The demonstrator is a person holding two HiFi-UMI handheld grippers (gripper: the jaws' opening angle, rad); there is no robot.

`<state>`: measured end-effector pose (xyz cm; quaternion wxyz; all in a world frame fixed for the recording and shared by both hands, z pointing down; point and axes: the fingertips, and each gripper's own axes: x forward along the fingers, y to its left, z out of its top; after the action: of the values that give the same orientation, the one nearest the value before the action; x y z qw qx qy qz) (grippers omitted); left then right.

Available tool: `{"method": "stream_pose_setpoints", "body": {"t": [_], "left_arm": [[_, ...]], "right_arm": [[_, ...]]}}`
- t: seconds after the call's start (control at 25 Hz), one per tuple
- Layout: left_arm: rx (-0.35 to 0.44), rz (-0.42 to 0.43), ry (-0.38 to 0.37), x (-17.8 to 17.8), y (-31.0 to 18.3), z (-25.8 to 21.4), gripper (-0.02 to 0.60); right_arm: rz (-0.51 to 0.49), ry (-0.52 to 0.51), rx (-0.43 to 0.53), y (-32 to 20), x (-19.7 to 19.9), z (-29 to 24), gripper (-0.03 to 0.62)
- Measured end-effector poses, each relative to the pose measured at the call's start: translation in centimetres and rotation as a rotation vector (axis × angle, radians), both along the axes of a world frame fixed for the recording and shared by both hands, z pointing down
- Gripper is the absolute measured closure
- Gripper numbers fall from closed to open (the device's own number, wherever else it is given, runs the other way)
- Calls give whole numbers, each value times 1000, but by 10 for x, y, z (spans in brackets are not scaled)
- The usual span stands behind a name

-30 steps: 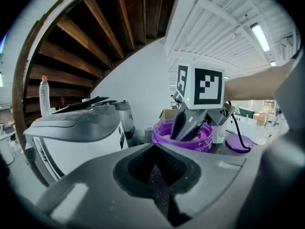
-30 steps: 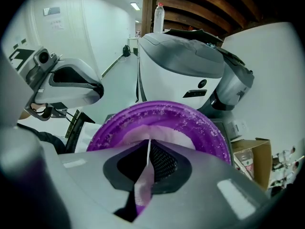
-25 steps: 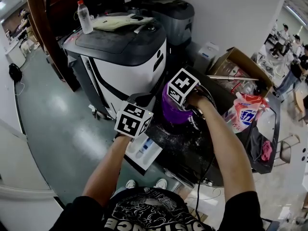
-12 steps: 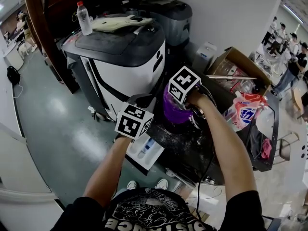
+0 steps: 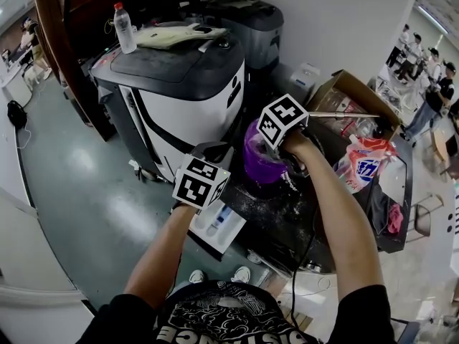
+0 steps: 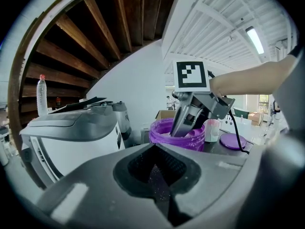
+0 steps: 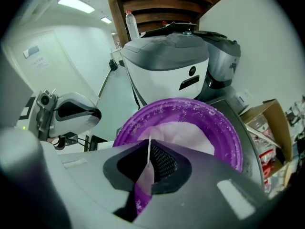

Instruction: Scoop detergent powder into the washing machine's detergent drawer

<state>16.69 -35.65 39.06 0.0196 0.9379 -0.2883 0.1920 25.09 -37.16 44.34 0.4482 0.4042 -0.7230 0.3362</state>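
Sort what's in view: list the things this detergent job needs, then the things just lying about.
For the job:
purple tub
powder
scoop
drawer

Lying about:
water bottle
cardboard box
pouch

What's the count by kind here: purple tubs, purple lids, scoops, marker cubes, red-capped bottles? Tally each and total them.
Purple tub: 1
Purple lid: 1
Scoop: 1
Marker cubes: 2
Red-capped bottle: 1
Total: 6
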Motion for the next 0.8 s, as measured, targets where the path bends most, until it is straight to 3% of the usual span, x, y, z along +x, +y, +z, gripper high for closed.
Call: {"method": "stream_pose_setpoints", "body": {"t": [0.52, 0.8], "left_arm": [[7, 28, 3, 3, 3, -5, 580], [12, 51, 4, 8, 6, -7, 580]], "right_arm": [[176, -145, 22, -3, 8, -20, 555], [287, -280, 56, -4, 15, -35, 554]]}}
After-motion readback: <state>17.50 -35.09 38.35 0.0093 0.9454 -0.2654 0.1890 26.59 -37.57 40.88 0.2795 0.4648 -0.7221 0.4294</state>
